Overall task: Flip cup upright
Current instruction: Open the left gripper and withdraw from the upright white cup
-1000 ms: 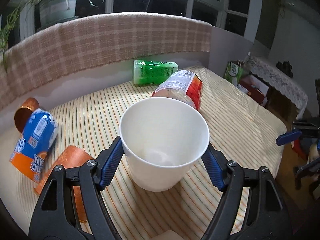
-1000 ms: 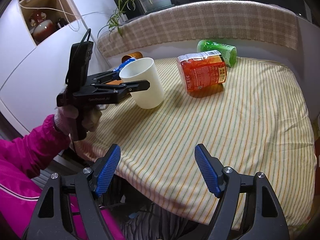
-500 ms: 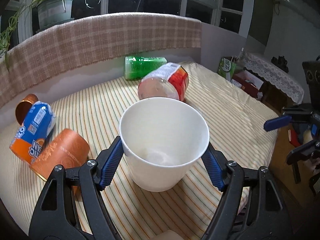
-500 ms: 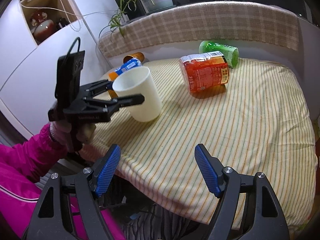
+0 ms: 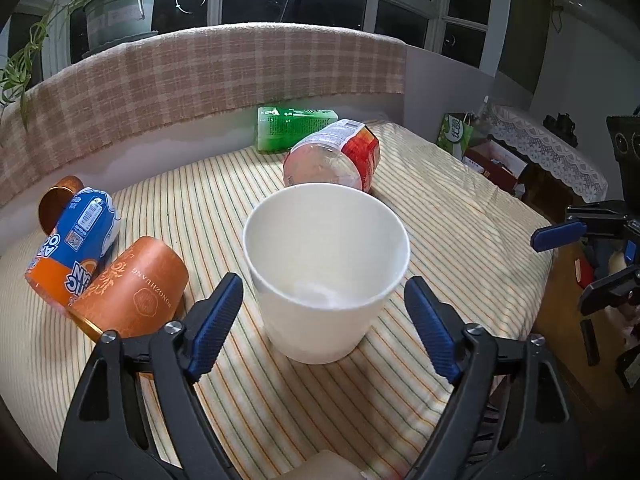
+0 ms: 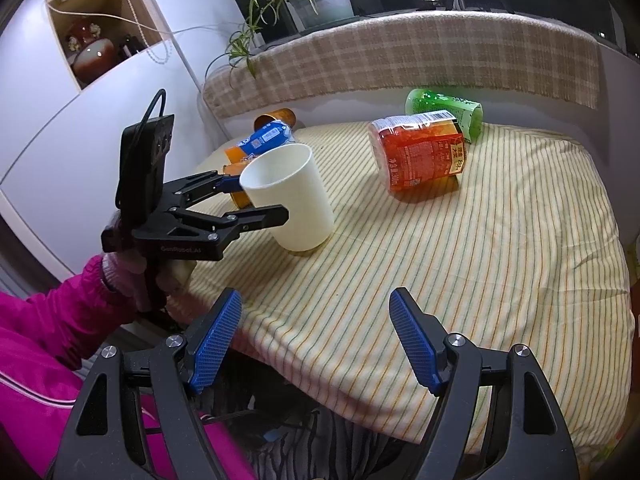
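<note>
A white cup stands upright, mouth up, on the striped tablecloth. My left gripper is open, its blue pads on either side of the cup with a gap on both sides. In the right wrist view the cup stands near the table's left edge with the left gripper around it. My right gripper is open and empty, low by the table's near edge, far from the cup.
Lying on the cloth are an orange can, a blue-orange packet, a red-labelled jar and a green bottle. A checked-cloth ledge with a potted plant runs behind the table.
The left gripper has opened and let go of the cup, which now stands on the cloth. The gripper drew back slightly. The right gripper has not moved.
</note>
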A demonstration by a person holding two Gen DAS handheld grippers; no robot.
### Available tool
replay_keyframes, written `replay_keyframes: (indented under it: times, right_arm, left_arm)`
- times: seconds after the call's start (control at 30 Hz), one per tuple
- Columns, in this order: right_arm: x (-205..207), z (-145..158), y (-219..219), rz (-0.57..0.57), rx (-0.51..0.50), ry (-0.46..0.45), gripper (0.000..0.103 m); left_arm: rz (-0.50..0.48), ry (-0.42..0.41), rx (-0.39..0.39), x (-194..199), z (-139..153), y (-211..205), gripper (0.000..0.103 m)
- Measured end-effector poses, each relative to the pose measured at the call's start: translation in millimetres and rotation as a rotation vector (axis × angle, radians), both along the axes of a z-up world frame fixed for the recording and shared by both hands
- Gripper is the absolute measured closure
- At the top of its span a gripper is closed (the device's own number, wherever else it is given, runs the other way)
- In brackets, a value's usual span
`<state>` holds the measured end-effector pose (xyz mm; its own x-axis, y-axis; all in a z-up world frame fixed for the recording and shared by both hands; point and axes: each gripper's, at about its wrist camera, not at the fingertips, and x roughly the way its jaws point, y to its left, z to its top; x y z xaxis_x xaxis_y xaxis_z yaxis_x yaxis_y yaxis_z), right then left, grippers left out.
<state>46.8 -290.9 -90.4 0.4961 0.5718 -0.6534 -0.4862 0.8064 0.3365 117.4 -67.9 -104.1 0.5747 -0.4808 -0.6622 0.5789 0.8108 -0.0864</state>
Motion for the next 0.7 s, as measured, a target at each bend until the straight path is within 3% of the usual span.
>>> replay_keyframes:
  times: [0.13, 0.37, 0.7]
  right_arm:
    - [-0.6, 1.4, 1.0, -0.001, 0.005, -0.004, 0.027]
    - [-3.8, 7.9, 2.2, -0.065, 0.001, -0.058, 0.027]
    - [-7.0, 25.0, 22.3, -0.239, -0.056, -0.207, 0.027]
  left_arm:
    - [0.004, 0.007, 0.008, -3.5, 0.4, 3.6, 0.01]
    - [0.039, -0.019, 0.016, -23.3, 9.6, 21.9, 0.01]
    - [0.224, -0.165, -0.03, -65.6, 54.0, 61.3, 0.01]
